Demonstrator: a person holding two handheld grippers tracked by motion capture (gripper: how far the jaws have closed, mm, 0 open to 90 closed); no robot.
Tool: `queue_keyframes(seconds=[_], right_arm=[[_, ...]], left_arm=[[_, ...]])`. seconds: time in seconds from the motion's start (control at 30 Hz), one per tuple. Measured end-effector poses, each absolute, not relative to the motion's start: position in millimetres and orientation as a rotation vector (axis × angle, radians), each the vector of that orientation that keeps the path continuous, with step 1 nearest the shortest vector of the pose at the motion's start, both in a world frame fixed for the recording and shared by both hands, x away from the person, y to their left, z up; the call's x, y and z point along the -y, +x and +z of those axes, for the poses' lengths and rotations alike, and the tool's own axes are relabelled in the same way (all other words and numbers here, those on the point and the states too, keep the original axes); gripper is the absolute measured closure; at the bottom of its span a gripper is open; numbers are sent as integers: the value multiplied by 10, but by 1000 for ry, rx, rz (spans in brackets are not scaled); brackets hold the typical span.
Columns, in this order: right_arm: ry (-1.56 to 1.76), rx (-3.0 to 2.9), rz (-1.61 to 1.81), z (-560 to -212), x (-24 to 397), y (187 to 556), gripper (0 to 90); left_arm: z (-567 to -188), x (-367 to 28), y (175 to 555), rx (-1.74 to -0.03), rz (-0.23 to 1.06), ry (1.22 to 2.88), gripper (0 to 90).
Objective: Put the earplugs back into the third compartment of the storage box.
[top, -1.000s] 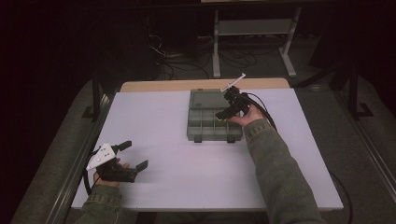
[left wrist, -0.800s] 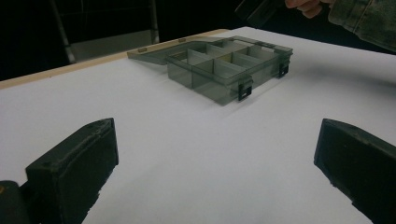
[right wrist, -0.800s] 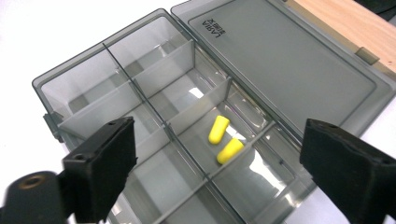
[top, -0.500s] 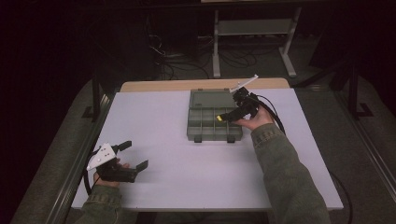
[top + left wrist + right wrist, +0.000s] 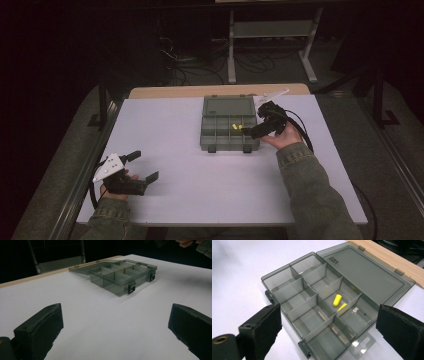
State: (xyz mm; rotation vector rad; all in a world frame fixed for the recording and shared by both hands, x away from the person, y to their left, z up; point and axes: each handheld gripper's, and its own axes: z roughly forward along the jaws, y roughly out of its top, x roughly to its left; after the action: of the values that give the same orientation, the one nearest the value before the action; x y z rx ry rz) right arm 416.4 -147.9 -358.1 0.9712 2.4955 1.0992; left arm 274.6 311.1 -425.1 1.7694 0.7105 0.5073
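My left gripper point(image 5: 142, 166) sits nearest me, resting low at the near left corner of the white table point(image 5: 165, 130). Its two black fingers point(image 5: 40, 327) stand wide apart with nothing but bare tabletop between them. From its own camera I look across that open stretch toward the box point(image 5: 122, 277), which lies well apart from it.

Farther out and to the right, my right gripper point(image 5: 250, 133) hangs at the right edge of the box point(image 5: 227, 131), pointing in across it. Its fingers point(image 5: 262, 325) are spread wide and have just been opening; nothing is pinched between them, and they frame the box from above without touching it.

The box is a smoky grey plastic organiser split into small compartments, set near the middle of the table's far half. Its lid point(image 5: 364, 272) lies flat open behind it, reaching toward the wooden strip point(image 5: 392, 260) at the table's far edge. Two yellow earplugs point(image 5: 337, 300) lie in it, in the row next to the lid, one either side of a divider: one lies flat in the open, the other leans against the divider, partly hidden.
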Motion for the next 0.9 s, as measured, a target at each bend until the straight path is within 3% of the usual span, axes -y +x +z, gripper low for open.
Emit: queue_keyframes(seconds=[0.9], right_arm=[[1030, -2387, 1218, -3847, 1907, 3472, 25]], left_arm=[[-4245, -3100, 2739, -705, 508, 1773, 0]])
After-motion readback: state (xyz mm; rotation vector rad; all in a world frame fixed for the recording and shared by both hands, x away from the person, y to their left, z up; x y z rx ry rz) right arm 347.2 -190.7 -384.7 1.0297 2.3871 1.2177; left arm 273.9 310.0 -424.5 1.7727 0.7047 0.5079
